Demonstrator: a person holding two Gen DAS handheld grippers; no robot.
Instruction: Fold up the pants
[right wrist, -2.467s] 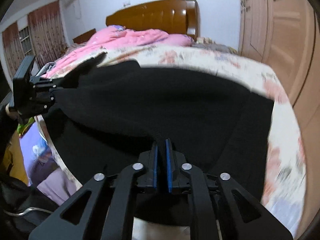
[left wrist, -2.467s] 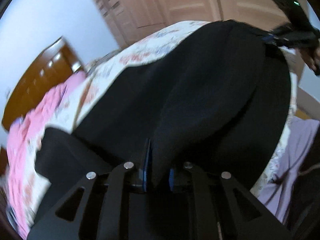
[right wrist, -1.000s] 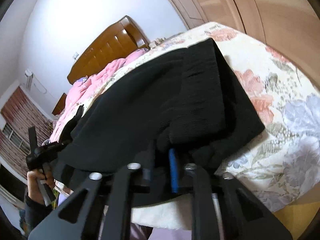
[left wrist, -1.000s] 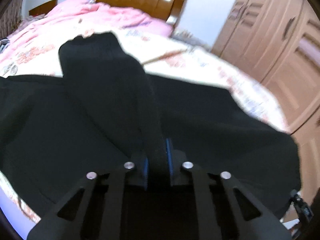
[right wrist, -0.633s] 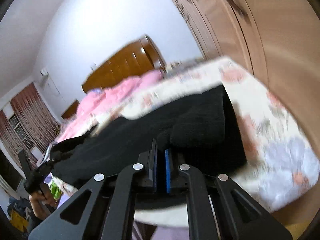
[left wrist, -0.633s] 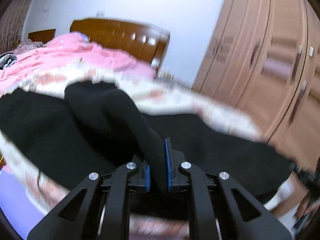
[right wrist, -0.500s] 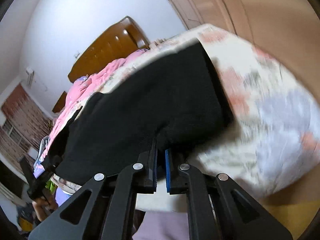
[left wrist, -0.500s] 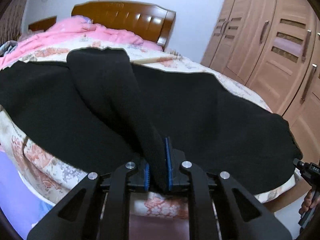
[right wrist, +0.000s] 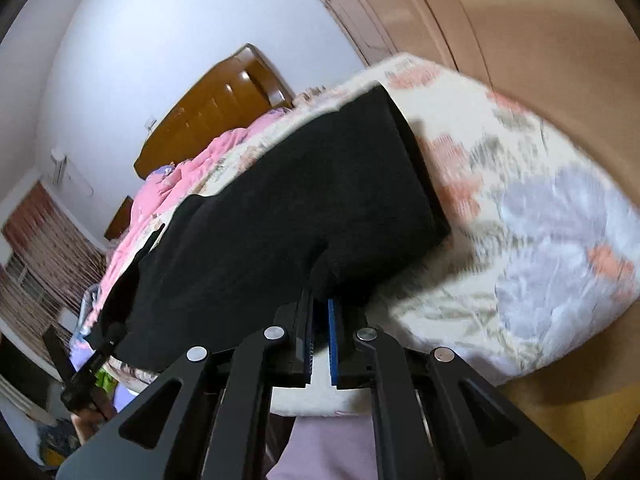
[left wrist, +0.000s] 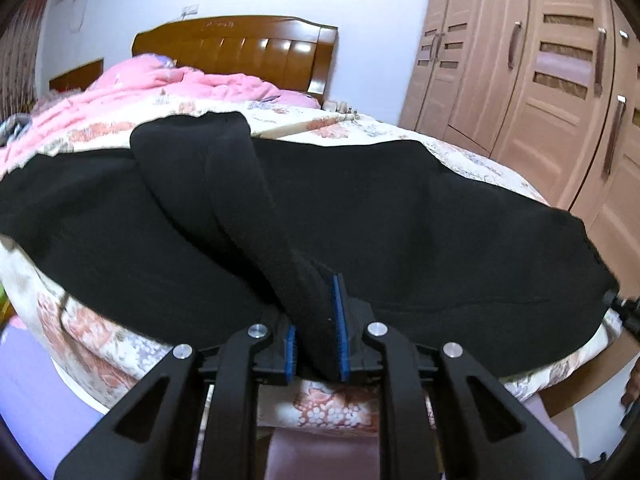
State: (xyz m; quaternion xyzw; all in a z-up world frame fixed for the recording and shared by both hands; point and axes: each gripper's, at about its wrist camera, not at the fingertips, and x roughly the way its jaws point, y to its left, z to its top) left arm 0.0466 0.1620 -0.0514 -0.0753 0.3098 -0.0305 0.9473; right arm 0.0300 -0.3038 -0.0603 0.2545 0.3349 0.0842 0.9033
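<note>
Two grippers grip our black knit pants, spread flat across the floral bedspread: left gripper loosening around a raised fold toward 11 o'clock, right gripper clamped on the edge.

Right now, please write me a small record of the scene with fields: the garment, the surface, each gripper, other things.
garment: black pants, spread across the bed, one part folded over on top
surface: bed with floral sheet
left gripper: jaws opening, a fold of the pants between the blue pads
right gripper: shut on the edge of the pants at the near bed corner
other things: pink blanket, wooden headboard, wardrobe
</note>
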